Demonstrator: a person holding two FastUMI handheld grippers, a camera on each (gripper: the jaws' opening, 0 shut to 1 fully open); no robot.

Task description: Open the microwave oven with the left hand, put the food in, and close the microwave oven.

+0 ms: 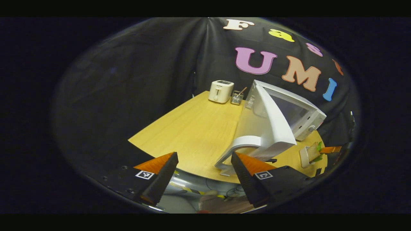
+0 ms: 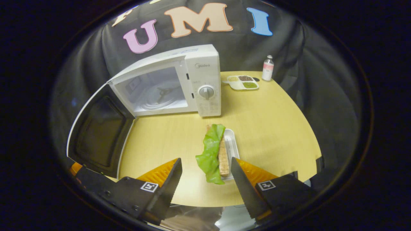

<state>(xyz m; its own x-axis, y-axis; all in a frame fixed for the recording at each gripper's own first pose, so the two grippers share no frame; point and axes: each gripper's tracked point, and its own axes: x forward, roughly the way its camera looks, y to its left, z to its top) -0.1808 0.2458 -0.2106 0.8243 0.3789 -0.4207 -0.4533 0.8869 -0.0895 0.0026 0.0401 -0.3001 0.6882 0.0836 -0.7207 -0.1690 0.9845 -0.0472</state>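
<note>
A: Where is the food?
B: In the right gripper view the sandwich (image 2: 218, 150), toast with a green lettuce leaf, lies on a small white tray (image 2: 232, 144) at lower centre of the frame, on the counter (image 2: 273, 128). Its near end sits between the jaws of the right gripper (image 2: 205, 175), which are spread wide; neither finger touches it.

A: And the microwave?
B: The microwave (image 2: 192, 83) stands in the upper middle of that view, cavity exposed, with its door (image 2: 99, 134) swung out to the lower left.

A: The left gripper?
B: In the left gripper view the left gripper (image 1: 204, 170) has its jaws wide apart and holds nothing. The door handle (image 1: 239, 149) curves just above the right-hand finger, at lower centre; whether it touches that finger, I cannot tell.

A: Anything else?
B: A toaster (image 1: 220, 91) and a small holder (image 1: 237, 97) at upper centre there; in the right gripper view, a divided dish (image 2: 242, 82) and a bottle (image 2: 267, 68) at upper right.
</note>
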